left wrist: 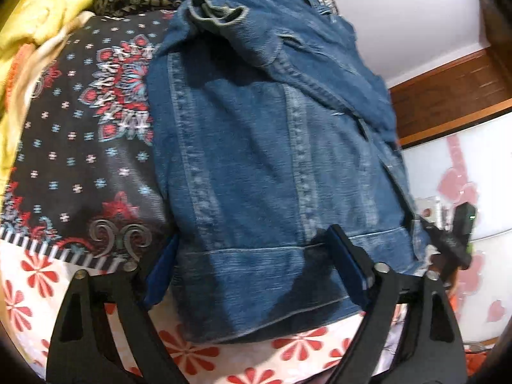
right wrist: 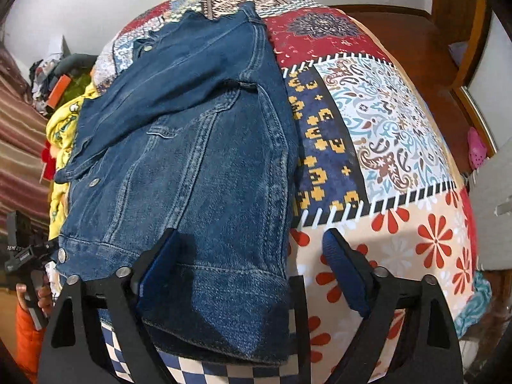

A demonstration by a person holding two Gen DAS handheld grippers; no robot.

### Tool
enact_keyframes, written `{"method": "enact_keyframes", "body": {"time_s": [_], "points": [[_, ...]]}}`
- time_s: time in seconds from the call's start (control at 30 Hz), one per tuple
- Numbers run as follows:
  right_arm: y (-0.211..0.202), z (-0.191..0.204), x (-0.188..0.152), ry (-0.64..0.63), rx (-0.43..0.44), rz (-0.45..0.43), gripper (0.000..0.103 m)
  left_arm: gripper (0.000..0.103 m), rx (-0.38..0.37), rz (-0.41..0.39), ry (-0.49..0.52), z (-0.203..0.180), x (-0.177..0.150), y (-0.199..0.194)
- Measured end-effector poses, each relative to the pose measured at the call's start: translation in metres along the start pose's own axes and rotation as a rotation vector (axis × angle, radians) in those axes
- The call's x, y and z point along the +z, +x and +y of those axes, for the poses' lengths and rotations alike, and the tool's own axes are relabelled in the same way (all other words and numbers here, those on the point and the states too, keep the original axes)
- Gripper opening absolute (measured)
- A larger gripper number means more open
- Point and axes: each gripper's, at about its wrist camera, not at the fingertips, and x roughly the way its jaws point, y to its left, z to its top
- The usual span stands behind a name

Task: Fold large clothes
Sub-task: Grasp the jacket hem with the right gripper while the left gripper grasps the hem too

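Left wrist view: the denim jacket [left wrist: 265,147] fills the frame centre, lying on the patterned bedspread [left wrist: 80,160], sleeves folded inward. The left gripper [left wrist: 256,268] stands wide open, straddling the hem at lower centre and gripping nothing.

Right wrist view: the right gripper [right wrist: 252,272] is likewise spread wide, one finger over the hem corner, the other over bare bedspread, holding nothing. Judgement: for a square fold, both should close on the hem corners evenly, catching all layers.

no readable text or labels
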Motion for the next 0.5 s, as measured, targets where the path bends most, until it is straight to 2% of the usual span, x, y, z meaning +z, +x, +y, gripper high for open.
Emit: {"method": "enact_keyframes", "body": {"time_s": [0.07,0.1,0.13,0.17,0.2,0.23,0.33,0.5], "points": [[0.0,0.002,0.001,-0.016,0.018,0.003,0.063,0.076,0.013,-0.001,0.018,-0.005,0.001,0.0],[0.0,0.005,0.003,-0.026,0.036,0.008,0.051,0.068,0.018,-0.006,0.024,-0.007,0.0,-0.001],[0.002,0.007,0.004,-0.035,0.044,0.014,0.041,0.057,0.022,-0.009,0.025,-0.009,0.0,-0.002],[0.003,0.006,0.005,-0.042,0.036,0.017,0.036,0.051,0.024,-0.015,0.023,-0.01,0.0,-0.004],[0.006,0.007,0.006,-0.052,0.019,0.019,0.027,0.032,0.048,-0.022,0.019,-0.009,0.0,-0.007],[0.006,0.008,0.009,-0.054,0.018,0.022,0.02,0.026,0.063,-0.023,0.018,-0.007,-0.001,-0.01],[0.005,0.012,0.013,-0.064,0.045,0.022,0.016,0.019,0.038,-0.049,0.051,-0.011,0.004,-0.023],[-0.012,0.032,0.03,-0.135,0.057,-0.052,0.015,0.017,0.003,-0.167,0.15,-0.053,0.028,-0.066]]}}
